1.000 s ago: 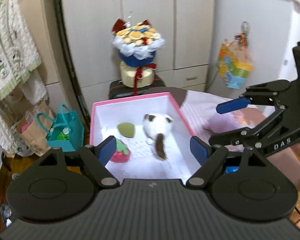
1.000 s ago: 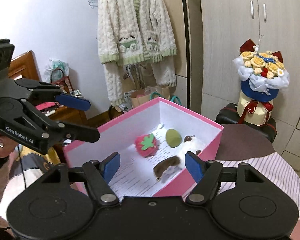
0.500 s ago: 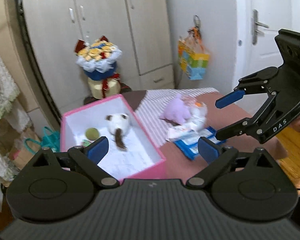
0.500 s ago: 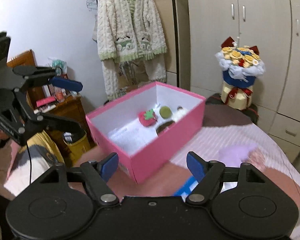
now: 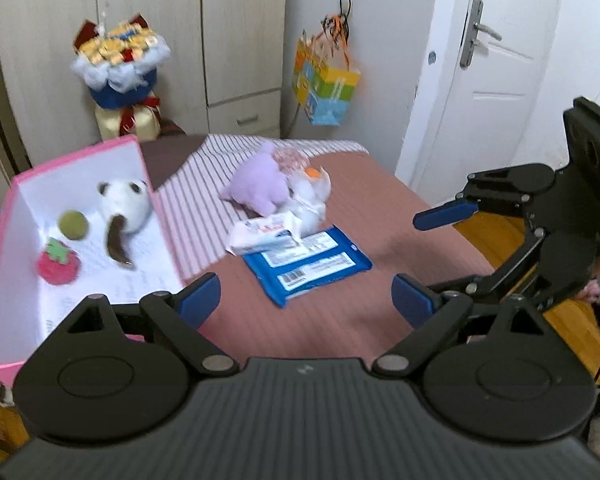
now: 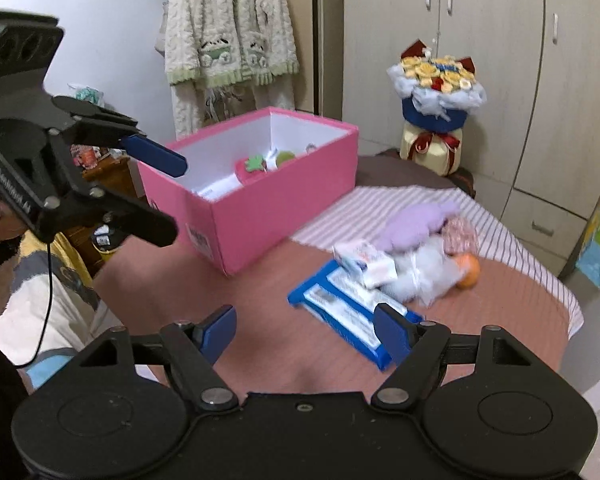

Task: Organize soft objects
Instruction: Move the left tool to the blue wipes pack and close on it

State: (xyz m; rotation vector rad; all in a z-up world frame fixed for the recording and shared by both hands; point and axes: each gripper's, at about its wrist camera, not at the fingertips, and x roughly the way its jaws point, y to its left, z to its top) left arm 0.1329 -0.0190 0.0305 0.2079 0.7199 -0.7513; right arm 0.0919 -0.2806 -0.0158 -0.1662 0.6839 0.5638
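A pink box (image 5: 76, 158) at the table's left holds a white-and-brown plush (image 5: 124, 204), a green ball (image 5: 73, 224) and a strawberry plush (image 5: 58, 266). To its right lie a purple plush (image 5: 256, 188), a white plush with an orange spot (image 5: 312, 192), a white packet (image 5: 264, 234) and a blue packet (image 5: 308, 264). My left gripper (image 5: 306, 298) hovers short of the blue packet, its jaws closing with nothing between them. Farther right, my right gripper (image 6: 306, 332) stands open and empty, facing the blue packet (image 6: 340, 308) and the purple plush (image 6: 416, 220).
A flower bouquet (image 5: 118, 64) stands behind the table by the wardrobe. A colourful gift bag (image 5: 324, 84) hangs on the wall, with a white door (image 5: 492, 80) to its right. A knitted cardigan (image 6: 228, 40) hangs behind the box (image 6: 276, 200). The table ends just past the white plush (image 6: 424, 272).
Both grippers have swung away from over the pink box toward the pile of plush toys and packets. The box has slid to the left of both views. Both stay empty.
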